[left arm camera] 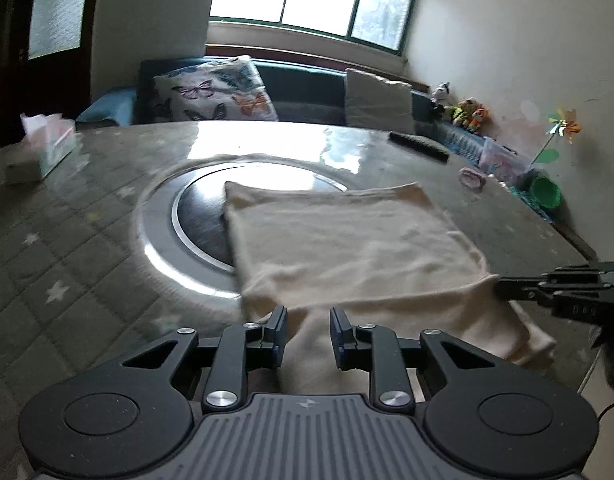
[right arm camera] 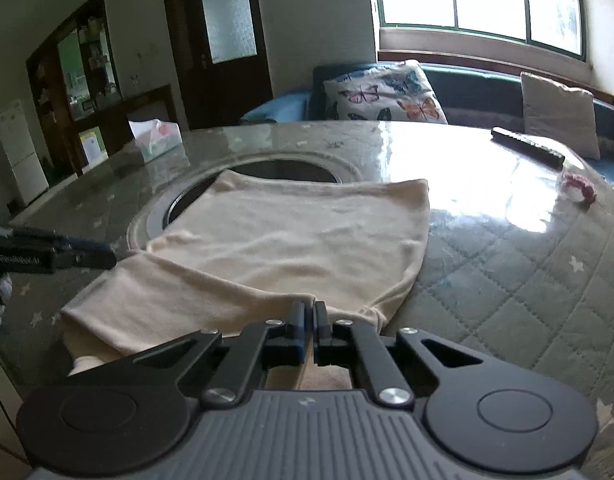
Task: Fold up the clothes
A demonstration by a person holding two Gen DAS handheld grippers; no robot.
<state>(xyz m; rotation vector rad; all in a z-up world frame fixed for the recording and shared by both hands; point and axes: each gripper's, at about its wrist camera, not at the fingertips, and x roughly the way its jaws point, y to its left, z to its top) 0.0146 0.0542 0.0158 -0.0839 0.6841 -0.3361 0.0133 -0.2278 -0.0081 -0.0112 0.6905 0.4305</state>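
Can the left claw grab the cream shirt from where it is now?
Probably yes. The left claw is open and sits right at the near edge of the cream shirt, with nothing between them. The right claw is pinching that same edge further along, not blocking it.

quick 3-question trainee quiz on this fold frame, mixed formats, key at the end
1. True or false: the left gripper is shut on the cream garment.
2. Multiple choice: what does the right gripper hold? A) the tissue box B) the near edge of the cream garment C) the remote
3. Fill in: the far part of the garment lies over a round ____ inset in the table.

Key:
1. False: its jaws stand apart, over the garment's near edge.
2. B
3. dark, with a shiny metal ring around it.
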